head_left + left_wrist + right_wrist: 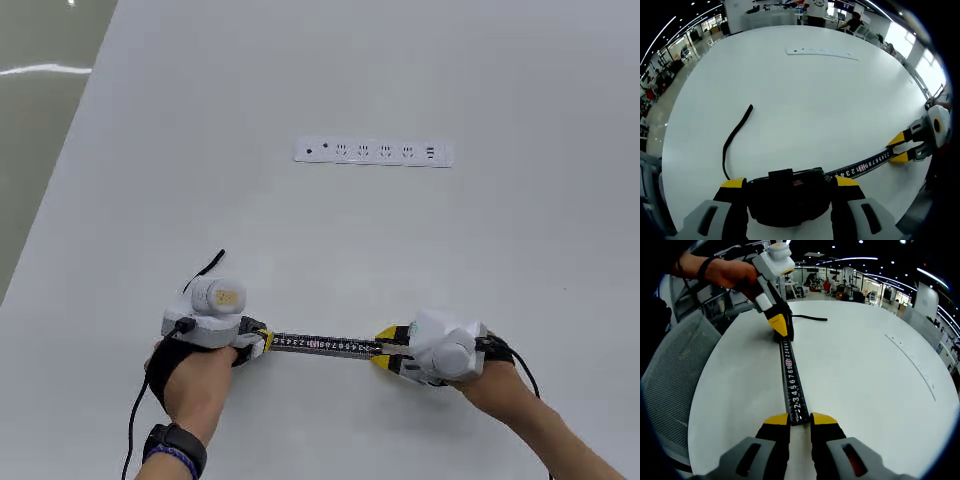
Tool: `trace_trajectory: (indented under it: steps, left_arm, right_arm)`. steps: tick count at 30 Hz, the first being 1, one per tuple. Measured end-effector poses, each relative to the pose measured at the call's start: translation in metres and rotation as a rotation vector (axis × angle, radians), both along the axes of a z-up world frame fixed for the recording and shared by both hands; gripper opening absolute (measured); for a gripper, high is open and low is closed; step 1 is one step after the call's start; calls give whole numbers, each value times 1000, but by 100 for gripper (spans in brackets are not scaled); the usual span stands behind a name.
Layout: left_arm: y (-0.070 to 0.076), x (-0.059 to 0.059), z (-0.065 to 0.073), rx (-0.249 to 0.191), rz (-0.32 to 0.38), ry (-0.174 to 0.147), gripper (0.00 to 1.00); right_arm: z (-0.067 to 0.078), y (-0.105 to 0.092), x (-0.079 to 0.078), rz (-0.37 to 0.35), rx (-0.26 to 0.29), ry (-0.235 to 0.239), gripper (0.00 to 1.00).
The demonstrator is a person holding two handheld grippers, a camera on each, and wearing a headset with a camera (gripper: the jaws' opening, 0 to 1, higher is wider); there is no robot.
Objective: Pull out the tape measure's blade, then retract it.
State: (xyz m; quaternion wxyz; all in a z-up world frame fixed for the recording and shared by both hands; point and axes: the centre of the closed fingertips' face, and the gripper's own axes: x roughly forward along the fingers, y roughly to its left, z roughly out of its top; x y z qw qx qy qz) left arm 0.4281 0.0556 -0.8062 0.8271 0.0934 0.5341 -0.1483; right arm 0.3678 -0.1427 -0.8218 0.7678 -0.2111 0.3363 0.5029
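Observation:
The black tape measure case (790, 197) sits between the yellow-tipped jaws of my left gripper (790, 184), which is shut on it near the table's front edge. Its black blade (325, 345) with white numbers runs right along the table top. My right gripper (800, 419) is shut on the blade's end (799, 415). In the head view the left gripper (255, 338) and the right gripper (385, 348) face each other with the blade stretched between them. The case's black wrist strap (735, 135) trails away over the table.
A white power strip (373, 152) lies further back on the white table (400, 240). The table's left edge (60, 160) drops to a shiny floor. Chairs and other desks stand in the room beyond.

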Motion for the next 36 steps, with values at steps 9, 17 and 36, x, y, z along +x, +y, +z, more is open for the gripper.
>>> trace_trajectory:
  steps: [9,17,36]
  left_arm:
    - [-1,0,1,1,3,-4,64]
    - [0,0,1,1,4,-8,64]
    - [0,0,1,2,7,-17,64]
  right_arm:
    - [1,16,2,8,23,0,14]
    - [1,21,4,13,31,1,14]
    - [2,39,8,26,55,2,14]
